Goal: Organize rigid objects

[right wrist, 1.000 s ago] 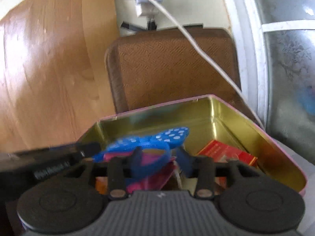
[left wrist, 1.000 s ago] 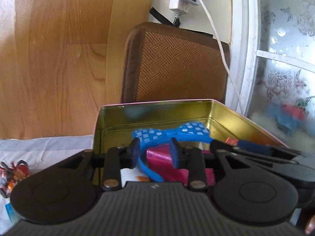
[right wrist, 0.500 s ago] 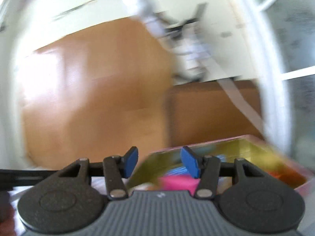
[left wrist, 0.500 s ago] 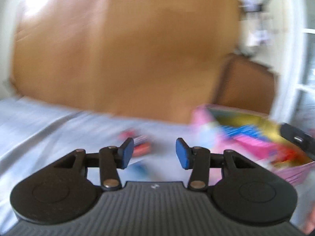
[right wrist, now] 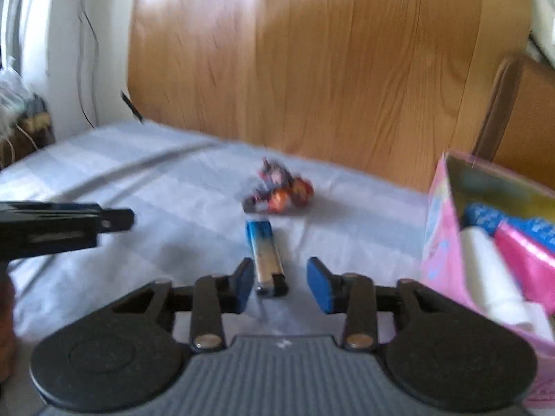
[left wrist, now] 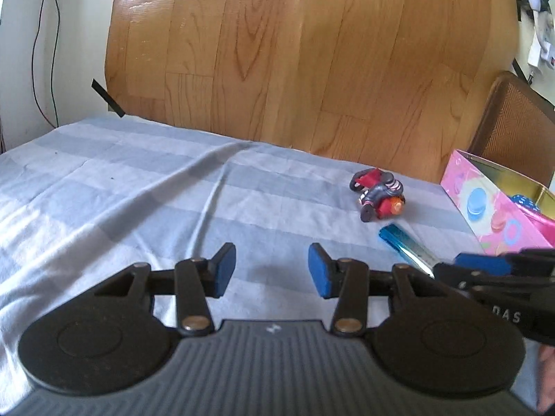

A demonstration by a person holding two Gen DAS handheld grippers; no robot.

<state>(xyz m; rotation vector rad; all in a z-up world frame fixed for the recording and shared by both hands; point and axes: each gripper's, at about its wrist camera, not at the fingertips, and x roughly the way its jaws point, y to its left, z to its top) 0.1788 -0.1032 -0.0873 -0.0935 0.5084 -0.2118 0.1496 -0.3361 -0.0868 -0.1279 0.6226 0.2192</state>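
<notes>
A blue and silver lighter point(right wrist: 265, 256) lies on the grey-blue cloth point(right wrist: 166, 187). Its near end sits between the fingers of my right gripper point(right wrist: 280, 272), whose jaws are closing; the pads are still apart from it. Just beyond lies a small red and orange toy figure point(right wrist: 281, 187), blurred here. In the left wrist view the toy figure point(left wrist: 380, 197) and the lighter point(left wrist: 406, 244) lie to the right of my left gripper point(left wrist: 267, 270). It hangs open over bare cloth with nothing between its fingers.
A pink tin point(right wrist: 440, 225) with a gold inside stands at the right and holds a blue dotted bow point(right wrist: 485, 218), a pink item point(right wrist: 527, 253) and a white item point(right wrist: 485, 267). A wooden board point(left wrist: 295, 52) rises behind the cloth, with a brown cushion point(left wrist: 513, 124) at far right.
Both grippers have swung left from over the tin to the cloth. The blue bow they were around stays in the tin. The right jaws have narrowed around the lighter.
</notes>
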